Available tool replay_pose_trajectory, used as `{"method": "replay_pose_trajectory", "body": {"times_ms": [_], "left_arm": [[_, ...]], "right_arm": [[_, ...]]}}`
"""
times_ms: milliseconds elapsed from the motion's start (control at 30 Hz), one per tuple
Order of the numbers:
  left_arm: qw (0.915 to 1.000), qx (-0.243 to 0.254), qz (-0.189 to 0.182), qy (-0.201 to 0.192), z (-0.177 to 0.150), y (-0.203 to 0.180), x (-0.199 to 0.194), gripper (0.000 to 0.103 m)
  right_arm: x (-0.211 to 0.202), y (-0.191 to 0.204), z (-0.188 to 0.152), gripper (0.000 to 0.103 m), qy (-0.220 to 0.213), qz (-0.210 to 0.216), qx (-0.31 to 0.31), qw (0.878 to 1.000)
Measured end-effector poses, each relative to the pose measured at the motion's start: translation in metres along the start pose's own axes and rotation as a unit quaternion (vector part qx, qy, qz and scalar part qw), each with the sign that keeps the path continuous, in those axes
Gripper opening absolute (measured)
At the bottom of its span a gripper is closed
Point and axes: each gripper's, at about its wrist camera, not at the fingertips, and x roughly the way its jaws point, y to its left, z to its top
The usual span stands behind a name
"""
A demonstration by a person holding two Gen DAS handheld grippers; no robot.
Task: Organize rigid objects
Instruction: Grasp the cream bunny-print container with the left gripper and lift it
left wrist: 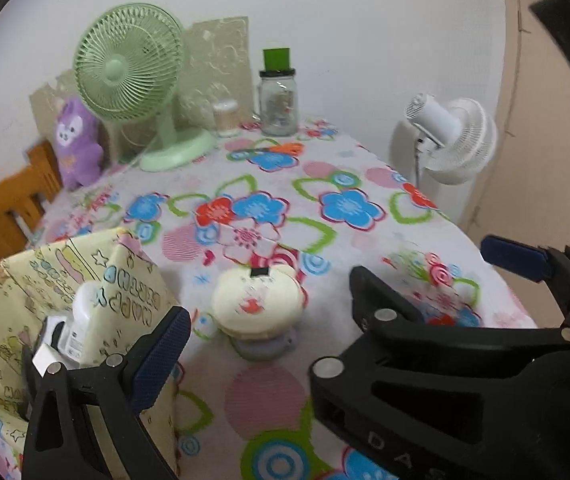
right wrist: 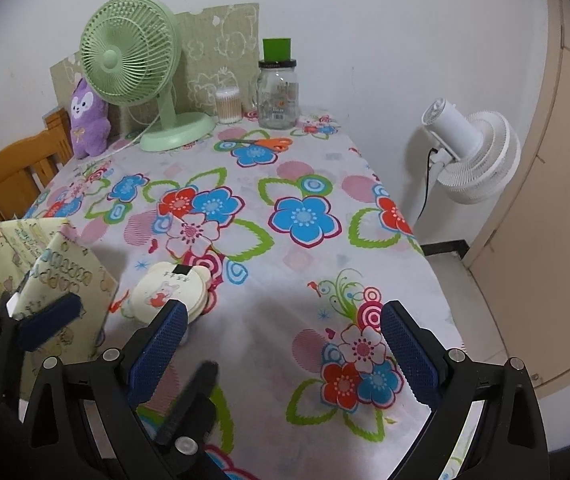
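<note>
A table under a white cloth printed with blue, red and green flowers [right wrist: 305, 248] stands against a plain white wall [right wrist: 365, 20], with an orange-brown wooden chair [right wrist: 13, 184] at its left edge, a white standing fan [right wrist: 473, 152] and beige door [right wrist: 545, 200] to its right.

The right gripper [right wrist: 283, 364] hangs wide apart over the flowered worktop [right wrist: 297, 280], its left finger beside a cream bear-shaped case [right wrist: 165, 292] near a yellow bag [right wrist: 65, 276].
</note>
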Motion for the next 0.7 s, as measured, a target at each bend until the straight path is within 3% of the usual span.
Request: {"method": "replay_pose_trajectory", "body": {"times_ms": [200, 400, 700], "left_arm": [[0.9992, -0.022, 0.033, -0.008, 0.005, -0.002, 0.009, 0.1], [0.9984, -0.051, 0.007, 0.024, 0.007, -0.002, 0.029, 0.1], [0.9974, -0.059, 0.022, 0.037, 0.004, 0.004, 0.044, 0.096]], "right_arm": [[0.015, -0.011, 0.003, 0.099, 0.006, 0.024, 0.029, 0.999], [0.025, -0.016, 0.006, 0.099, 0.011, 0.016, 0.025, 1.0], [0.046, -0.014, 0.006, 0.099, 0.027, 0.022, 0.022, 0.999]]}}
